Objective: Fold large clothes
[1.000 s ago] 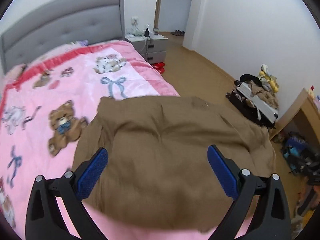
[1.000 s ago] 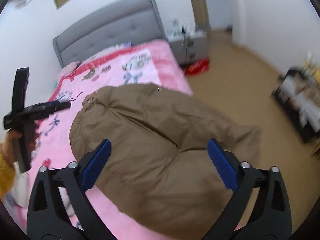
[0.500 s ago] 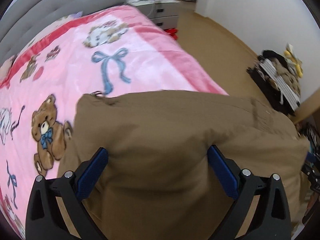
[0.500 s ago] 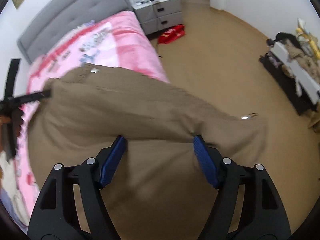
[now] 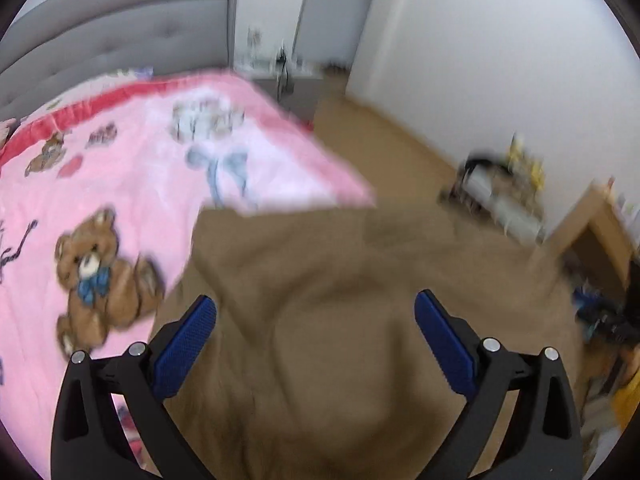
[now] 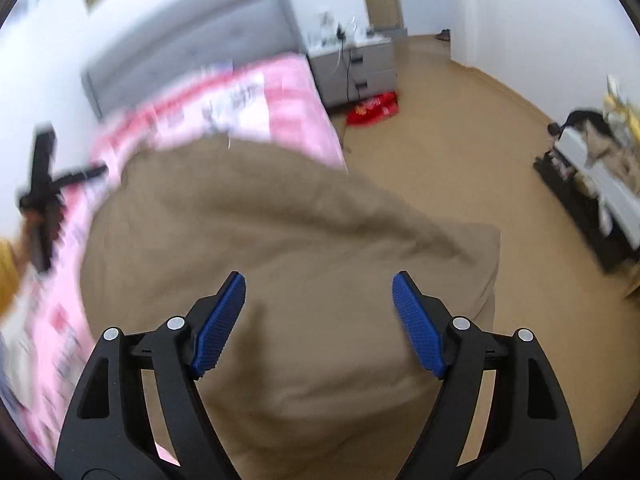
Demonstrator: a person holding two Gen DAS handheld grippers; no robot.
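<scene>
A large brown garment (image 5: 320,256) lies bunched on the near corner of the bed and hangs over its edge toward the floor. My left gripper (image 5: 316,322) hovers over it, open, its blue pads (image 5: 184,344) wide apart and not pressing the cloth. In the right wrist view the same garment (image 6: 280,220) fills the middle. My right gripper (image 6: 319,306) is above it with its jaws opening; cloth shows between the pads (image 6: 416,324) but they do not press it. The left gripper (image 6: 44,200) also appears at the far left there, blurred, held by a hand in a yellow sleeve.
The bed carries a pink blanket (image 5: 120,160) with teddy bears and bows, under a grey padded headboard (image 5: 120,32). A grey nightstand (image 6: 356,68) and a red item (image 6: 372,110) sit past the bed's corner. Clutter (image 6: 600,168) and a wooden unit (image 5: 592,232) line the right wall.
Both grippers have sunk toward the brown garment. The garment has dropped from a taut, lifted sheet into a slack heap on the bed corner. The right jaws narrowed, then widened a little.
</scene>
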